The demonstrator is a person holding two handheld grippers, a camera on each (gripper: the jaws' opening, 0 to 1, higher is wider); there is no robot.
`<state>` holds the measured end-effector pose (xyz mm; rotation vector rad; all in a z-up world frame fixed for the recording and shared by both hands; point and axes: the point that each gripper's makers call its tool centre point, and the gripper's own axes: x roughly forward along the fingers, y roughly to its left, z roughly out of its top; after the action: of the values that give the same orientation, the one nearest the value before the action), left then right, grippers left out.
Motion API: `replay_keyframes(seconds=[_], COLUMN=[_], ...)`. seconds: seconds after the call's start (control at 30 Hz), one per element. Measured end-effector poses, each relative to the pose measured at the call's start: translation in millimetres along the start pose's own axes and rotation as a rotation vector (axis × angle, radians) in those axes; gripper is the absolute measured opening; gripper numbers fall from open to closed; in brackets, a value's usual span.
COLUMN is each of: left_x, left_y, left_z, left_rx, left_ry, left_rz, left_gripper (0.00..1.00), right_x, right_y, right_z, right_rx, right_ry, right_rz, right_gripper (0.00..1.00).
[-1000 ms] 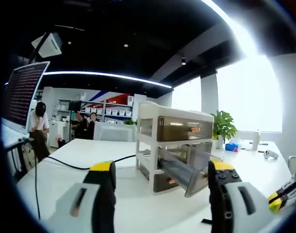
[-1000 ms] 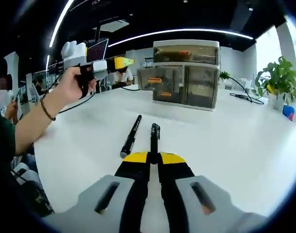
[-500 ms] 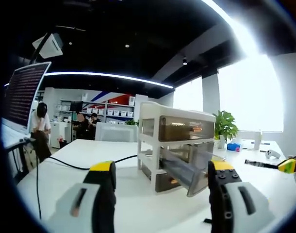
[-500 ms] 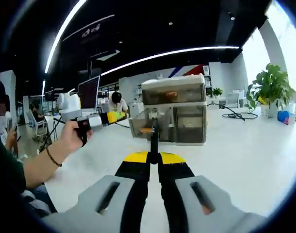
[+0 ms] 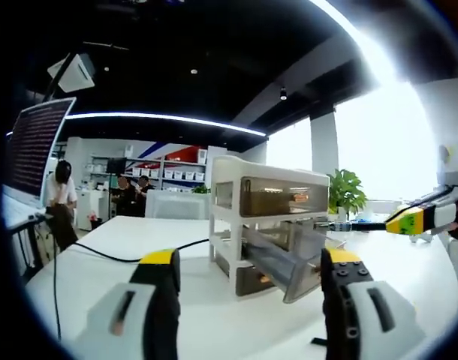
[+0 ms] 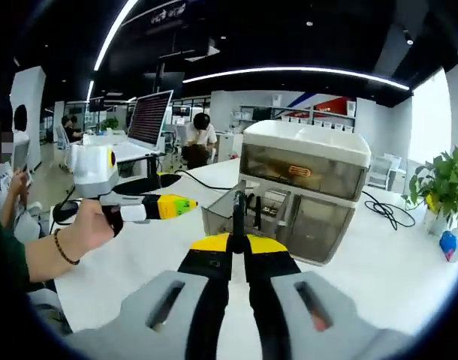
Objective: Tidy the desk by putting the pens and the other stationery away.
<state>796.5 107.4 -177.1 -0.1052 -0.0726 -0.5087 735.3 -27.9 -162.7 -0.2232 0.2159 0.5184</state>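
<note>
Above open drawer (image 6: 240, 217) of organizer (image 6: 300, 199), pen (image 6: 237, 212) upright, pinched between right gripper (image 6: 237, 244) jaws; half second ago farther off, now closer; left gripper (image 5: 248, 262) jaws spread, holding nothing; white desk (image 5: 109, 262) below.

Pulled-out drawer (image 5: 278, 262) juts into seemingly bare desk (image 5: 116, 259).
</note>
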Motion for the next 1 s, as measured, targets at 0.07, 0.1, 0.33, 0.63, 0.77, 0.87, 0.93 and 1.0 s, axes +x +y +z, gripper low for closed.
replay_keyframes(seconds=[0.07, 0.1, 0.33, 0.63, 0.77, 0.87, 0.93, 1.0], left_x=[0, 0, 4, 0, 0, -1, -1, -1], left_y=[-0.3, -0.3, 0.9, 4.5, 6.6, 8.9, 8.7, 8.8], left_z=[-0.7, -1.2, -11.5, -11.8, -11.7, -10.7, -9.2, -8.5], left_rx=[-0.007, -0.008, 0.014, -0.001, 0.000, 0.012, 0.006, 0.006], left_ry=[0.001, 0.003, 0.026, 0.039, 0.036, 0.036, 0.030, 0.028], left_rz=[-0.003, -0.003, 0.021, 0.042, 0.049, 0.058, 0.055, 0.057], left_gripper=[0.77, 0.77, 0.75, 0.72, 0.72, 0.72, 0.72, 0.72], right_x=[14, 19, 66, 99, 111, 114, 115, 116], right_y=[1, 2, -17, -16, -13, -14, -14, -15], right_z=[-3.7, -5.5, -3.2, -10.8, -7.1, -6.2, -6.4, -6.2], right_rx=[-0.012, -0.023, -0.113, -0.299, -0.275, -0.313, -0.330, -0.326], right_ry=[0.066, 0.092, 0.267, 0.385, 0.380, 0.388, 0.391, 0.383], right_rz=[0.032, 0.049, -0.039, -0.071, -0.061, -0.066, -0.056, -0.050], right_gripper=[0.10, 0.10, 0.10, 0.10, 0.10, 0.10, 0.10, 0.11])
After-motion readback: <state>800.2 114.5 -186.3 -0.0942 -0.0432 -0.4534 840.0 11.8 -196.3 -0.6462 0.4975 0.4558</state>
